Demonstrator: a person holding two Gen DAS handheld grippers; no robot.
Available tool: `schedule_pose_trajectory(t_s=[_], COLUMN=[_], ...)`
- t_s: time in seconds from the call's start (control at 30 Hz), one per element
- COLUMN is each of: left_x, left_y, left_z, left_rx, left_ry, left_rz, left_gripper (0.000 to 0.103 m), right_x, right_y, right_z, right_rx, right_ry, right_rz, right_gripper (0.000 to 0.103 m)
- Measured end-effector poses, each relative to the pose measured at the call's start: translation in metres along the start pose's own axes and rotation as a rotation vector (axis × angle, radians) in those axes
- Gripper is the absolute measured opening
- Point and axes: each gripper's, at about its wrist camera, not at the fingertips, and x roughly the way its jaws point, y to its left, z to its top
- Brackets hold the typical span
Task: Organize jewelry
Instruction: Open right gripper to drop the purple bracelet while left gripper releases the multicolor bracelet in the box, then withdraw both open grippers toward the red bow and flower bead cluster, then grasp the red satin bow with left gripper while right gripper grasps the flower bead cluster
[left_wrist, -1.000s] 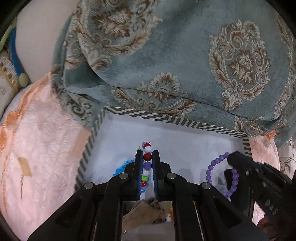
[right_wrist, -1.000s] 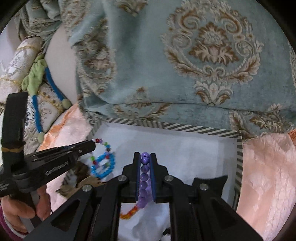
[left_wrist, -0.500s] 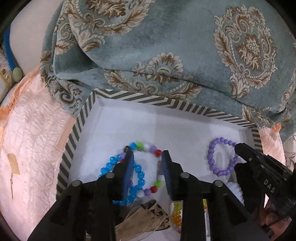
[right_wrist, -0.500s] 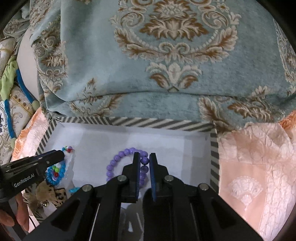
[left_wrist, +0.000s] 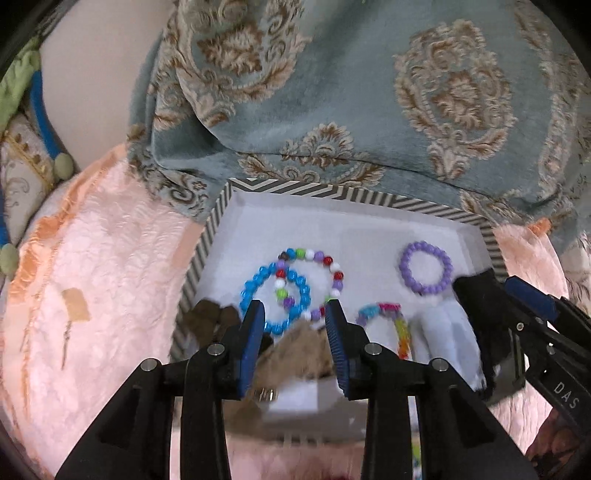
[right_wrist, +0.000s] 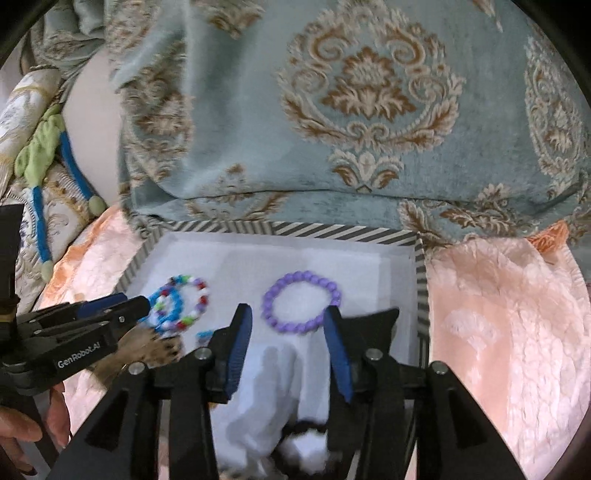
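Observation:
A white box with a striped rim (left_wrist: 332, 192) (right_wrist: 332, 230) holds the jewelry. A multicolour bead bracelet (left_wrist: 334, 273) (right_wrist: 201, 295) overlaps a blue bead bracelet (left_wrist: 258, 280) (right_wrist: 173, 301) at the left. A purple bead bracelet (left_wrist: 424, 271) (right_wrist: 301, 301) lies flat at the right. A rainbow bracelet (left_wrist: 400, 328) lies nearer. My left gripper (left_wrist: 293, 314) is open and empty just short of the blue and multicolour bracelets. My right gripper (right_wrist: 286, 317) is open and empty, just short of the purple bracelet.
A teal patterned cushion (left_wrist: 369, 92) (right_wrist: 332, 110) overhangs the box's far side. Peach fabric (left_wrist: 92, 277) (right_wrist: 509, 332) surrounds the box. White fluffy items (right_wrist: 273, 387) and a brown leopard-print piece (left_wrist: 295, 350) lie in the box's near part.
Both grippers opened and let go: the multicolour bracelet dropped from the left, the purple one from the right. Both now lie in the box and the grippers have drawn back.

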Motion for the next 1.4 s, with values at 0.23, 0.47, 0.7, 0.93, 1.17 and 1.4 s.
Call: schedule_pose_trajectory(t_s=[0.23,0.47,0.7,0.93,1.17,1.4], left_x=[-0.046,-0.075,-0.082,-0.076,-0.066,-0.058], left_y=[0.006,0.016,0.027,0.032,0.032,0.032], left_z=[-0.031,-0.063,-0.092,-0.113,-0.126,-0.134], left_rx=[-0.005,-0.045,-0.087,-0.132,-0.154,-0.158], left_ry=[-0.048,-0.039,0.004,0.067,0.111,0.139], left_rz=[-0.007,-0.062,-0.086,-0.136,-0.156,-0.168], left_gripper=[0.017,0.017,0.017,0.017,0.017,0.017], right_x=[-0.053,-0.077,-0.091,-0.087,-0.064,-0.032], right_y=[0.025,0.041,0.038,0.038,0.039,0.041], right_z=[-0.027,-0.059,-0.091,-0.11,-0.122,-0.131], right_rx=[-0.025,-0.05,-0.028,-0.03,-0.04,-0.06], right_ry=[-0.044,-0.034,0.002,0.039,0.103,0.175], right_rz=[0.024,0.025,0.032,0.041,0.049,0.075], right_gripper=[0.049,0.056,0.056,0.057,0.057,0.057])
